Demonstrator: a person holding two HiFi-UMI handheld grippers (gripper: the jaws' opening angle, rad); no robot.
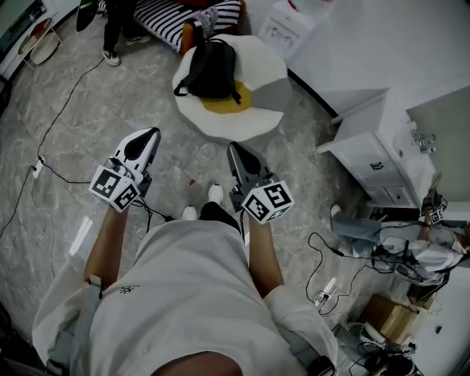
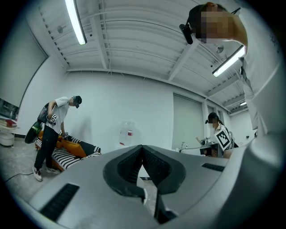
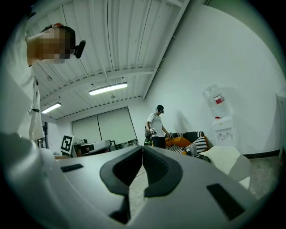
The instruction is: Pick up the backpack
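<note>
Held left tool point(image 1: 149, 134) and right tool point(image 1: 235, 149) level with jaws pressed together on nothing, well short of the backpack point(image 1: 211, 70) slumped on the egg-shaped cushion point(image 1: 268, 70) ahead; risked merely nudging its soft fabric aside if brought in without opening.

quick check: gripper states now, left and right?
Left gripper: closed, fingers together, holding nothing.
Right gripper: closed, fingers together, holding nothing.

Striped sofa point(image 1: 165, 16), prob., & bystander's legs point(image 1: 116, 26) cut off at top.
</note>
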